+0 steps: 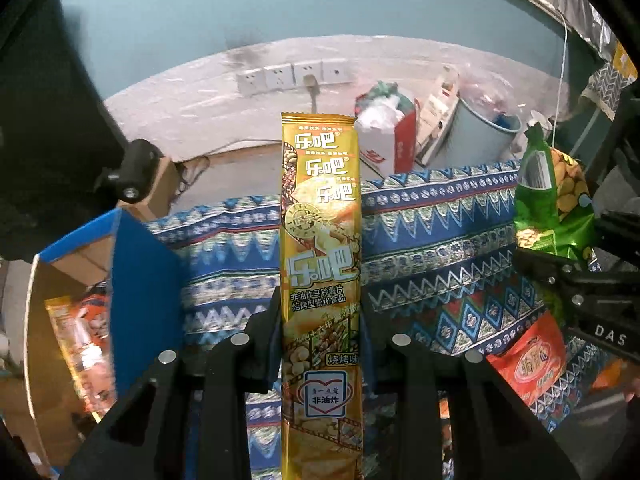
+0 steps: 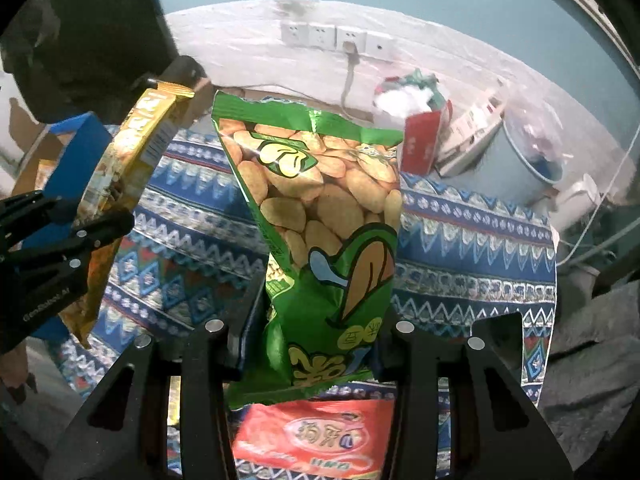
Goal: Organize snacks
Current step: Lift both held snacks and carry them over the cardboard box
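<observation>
Gripping the upright yellow chip pack, the left tool sits nearest the blue box off the counter's left edge; the right tool clamps the green peanut bag.

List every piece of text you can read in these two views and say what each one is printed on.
"乐吧", several times: tall yellow foil chip packet in the left gripper.
"非油炸马铃薯片 / 焙烤型膨化食品": same packet.
"烧烤味" and "非油炸": its lower part.
"DAS": black body of the right gripper.
"GenRobot.AI", faint: left gripper body in the right wrist view.
Green peanut bag, red flat packet: characters too distorted to read.
</observation>
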The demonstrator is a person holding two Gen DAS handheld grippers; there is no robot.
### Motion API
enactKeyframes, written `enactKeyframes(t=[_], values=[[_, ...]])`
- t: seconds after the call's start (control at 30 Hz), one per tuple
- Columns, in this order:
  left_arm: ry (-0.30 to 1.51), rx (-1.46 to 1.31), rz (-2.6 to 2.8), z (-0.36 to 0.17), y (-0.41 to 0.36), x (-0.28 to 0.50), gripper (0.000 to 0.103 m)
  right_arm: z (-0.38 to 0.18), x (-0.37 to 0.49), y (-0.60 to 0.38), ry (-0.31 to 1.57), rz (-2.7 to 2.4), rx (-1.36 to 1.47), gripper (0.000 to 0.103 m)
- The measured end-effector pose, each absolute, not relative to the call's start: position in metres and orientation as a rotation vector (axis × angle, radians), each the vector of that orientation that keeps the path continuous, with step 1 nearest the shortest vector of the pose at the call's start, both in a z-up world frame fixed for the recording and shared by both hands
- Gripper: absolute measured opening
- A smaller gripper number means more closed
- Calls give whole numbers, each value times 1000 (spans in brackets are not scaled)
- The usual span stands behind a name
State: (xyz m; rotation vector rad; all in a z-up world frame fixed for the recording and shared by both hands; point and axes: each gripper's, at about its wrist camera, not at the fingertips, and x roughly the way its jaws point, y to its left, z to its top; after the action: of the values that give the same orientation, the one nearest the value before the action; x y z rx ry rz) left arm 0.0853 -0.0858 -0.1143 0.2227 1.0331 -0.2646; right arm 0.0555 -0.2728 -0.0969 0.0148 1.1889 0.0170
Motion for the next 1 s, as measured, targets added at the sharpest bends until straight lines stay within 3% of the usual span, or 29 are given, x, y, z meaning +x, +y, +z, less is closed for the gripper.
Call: enactKeyframes(t=[0.43,1.0], values=[[960,178,-234,-61,-36,51,32,-65,57,-222,1122,122,-6,41],[916,139,-118,-43,30,38,32,-46,77,-141,1084,251,-60,41]])
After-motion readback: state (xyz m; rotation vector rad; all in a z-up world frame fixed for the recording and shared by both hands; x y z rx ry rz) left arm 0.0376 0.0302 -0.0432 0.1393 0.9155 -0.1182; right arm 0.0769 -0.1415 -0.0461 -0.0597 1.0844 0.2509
